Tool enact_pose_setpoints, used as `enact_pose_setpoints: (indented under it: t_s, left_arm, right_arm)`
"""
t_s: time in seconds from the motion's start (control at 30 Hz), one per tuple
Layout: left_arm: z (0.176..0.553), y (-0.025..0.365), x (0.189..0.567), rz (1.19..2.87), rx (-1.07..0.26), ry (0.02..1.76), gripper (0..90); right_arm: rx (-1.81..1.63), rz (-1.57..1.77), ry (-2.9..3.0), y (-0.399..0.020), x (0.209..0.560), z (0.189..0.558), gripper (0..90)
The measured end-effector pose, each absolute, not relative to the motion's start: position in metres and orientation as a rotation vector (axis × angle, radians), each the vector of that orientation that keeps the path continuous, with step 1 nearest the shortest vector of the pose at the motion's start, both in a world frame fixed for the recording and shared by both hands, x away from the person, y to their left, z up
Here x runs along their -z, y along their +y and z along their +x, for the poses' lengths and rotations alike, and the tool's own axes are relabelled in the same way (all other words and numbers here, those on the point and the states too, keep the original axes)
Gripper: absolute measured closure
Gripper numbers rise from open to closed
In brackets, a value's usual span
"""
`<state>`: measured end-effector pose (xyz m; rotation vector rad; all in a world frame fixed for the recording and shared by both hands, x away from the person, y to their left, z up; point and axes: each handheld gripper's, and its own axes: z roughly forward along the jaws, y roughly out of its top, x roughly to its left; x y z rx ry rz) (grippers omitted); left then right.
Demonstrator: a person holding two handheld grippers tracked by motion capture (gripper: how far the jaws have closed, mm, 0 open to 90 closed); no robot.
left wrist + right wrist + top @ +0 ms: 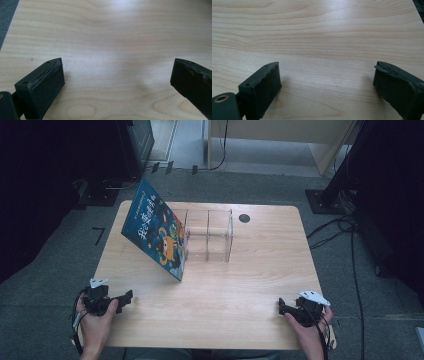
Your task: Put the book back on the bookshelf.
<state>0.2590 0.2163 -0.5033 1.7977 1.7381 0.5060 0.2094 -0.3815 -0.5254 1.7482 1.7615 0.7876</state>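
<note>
The high view is looking forward and down from above the person's side, taking in the whole table (240, 285) and the floor around it. The left gripper view is sitting close over the wood, looking along its own jaws near the table's left edge. The right gripper view is doing the same, close and low. All three are sharing the tabletop.

Left hand (97, 317) at near left, gripping left gripper (125, 298), jaws pointing right and slightly far. Right hand (310, 322) at near right, holding right gripper (281, 306), jaws pointing left. Both forearms enter from the near edge. In both gripper views the 2 jaws stand wide apart, nothing between them, low over the surface.
</note>
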Motion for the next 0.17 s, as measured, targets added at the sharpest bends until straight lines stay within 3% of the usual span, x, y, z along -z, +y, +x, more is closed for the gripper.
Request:
enact_pose_setpoints:
  t_s: [0.17]
  left_arm:
    - [0.2578,0.2190,0.5032,1.786,-0.496,1.735,0.0]
  right_arm:
    - [-0.787,1.748,1.761,-0.3815,0.5253,0.2095,7.1]
